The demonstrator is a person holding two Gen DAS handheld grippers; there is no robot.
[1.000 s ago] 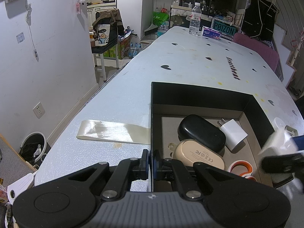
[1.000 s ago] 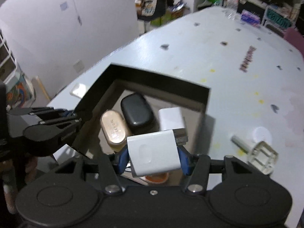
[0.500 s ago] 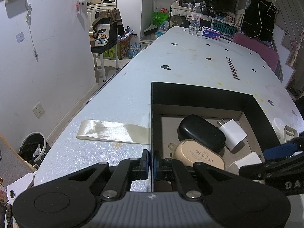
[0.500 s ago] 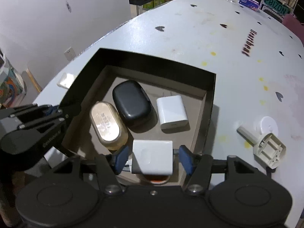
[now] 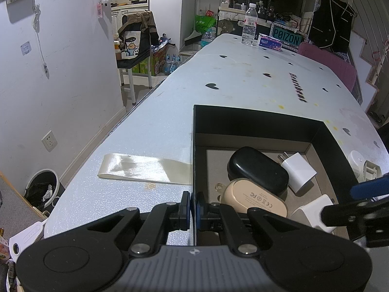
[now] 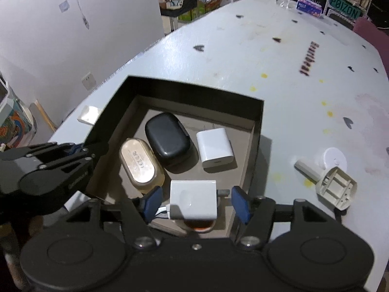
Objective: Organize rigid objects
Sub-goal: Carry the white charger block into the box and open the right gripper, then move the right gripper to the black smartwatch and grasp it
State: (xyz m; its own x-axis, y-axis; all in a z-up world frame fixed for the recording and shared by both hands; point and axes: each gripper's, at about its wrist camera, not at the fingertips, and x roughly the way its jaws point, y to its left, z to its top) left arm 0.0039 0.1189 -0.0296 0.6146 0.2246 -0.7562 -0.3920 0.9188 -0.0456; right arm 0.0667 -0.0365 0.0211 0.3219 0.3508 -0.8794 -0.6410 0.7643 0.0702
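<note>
— What sits nearest the right gripper (image 6: 195, 203)?

— A white charger block (image 6: 193, 203), lying between its blue pads (image 6: 152, 203) with a gap on each side. The jaws have just been opening and nothing is gripped. The block rests partly on an orange-and-white ring (image 6: 198, 226) at the near end of the black box (image 6: 194, 92).

— And the left gripper (image 5: 192, 210)?

— Clamped on the box's left wall, pads pressed to either side of the thin edge.

— Further from the right gripper's tips?

— Up and left of the block, a beige oval case (image 6: 139, 165); beyond that, touching it, a black oval case (image 6: 167, 141). Right of the black one, a second white plug adapter (image 6: 215, 147) near the box's right wall.

— Outside the box?

— To the right, on the pale table (image 6: 279, 48), a white plastic frame piece (image 6: 336, 187) just beside a round white disc (image 6: 334, 158). At the far end, a water bottle (image 5: 249, 28) and a tissue pack (image 5: 269, 42).
</note>
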